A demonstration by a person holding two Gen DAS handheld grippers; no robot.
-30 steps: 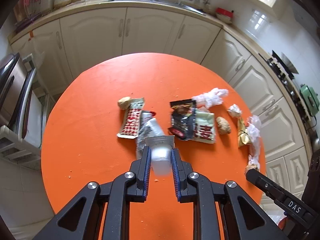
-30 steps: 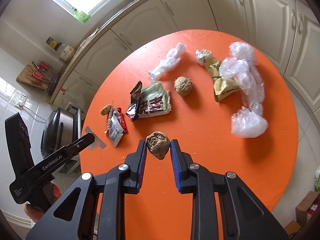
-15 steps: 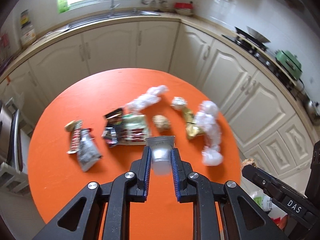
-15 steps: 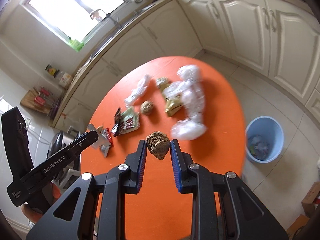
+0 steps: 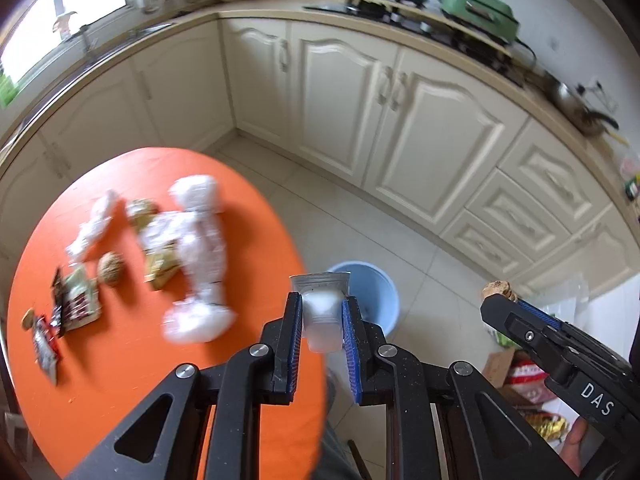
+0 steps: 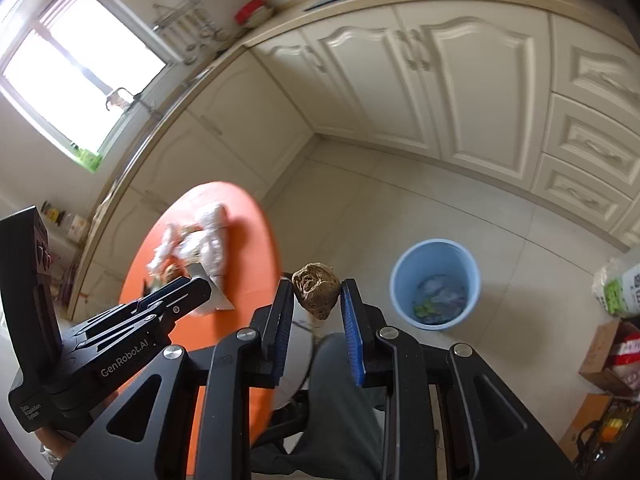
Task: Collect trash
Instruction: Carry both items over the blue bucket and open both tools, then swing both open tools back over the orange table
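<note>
Two tools hang just past the rim of the round orange surface [image 5: 120, 360], each clenched on a piece of trash. The left tool [image 5: 320, 322] grips a small clear plastic cup [image 5: 320, 312] between its blue pads; the right tool [image 6: 316, 300] pinches a brown crumpled lump [image 6: 315, 289]. Below them lies open tiled floor [image 6: 360, 200], bare up to the cream cabinets [image 6: 440, 92]. On it stands a blue bin [image 6: 436, 280] (some scraps already lie at its bottom), apart from the surface's edge. Wrappers [image 5: 76, 304] and a white plastic bag [image 5: 200, 256] lie blurred on the surface.
</note>
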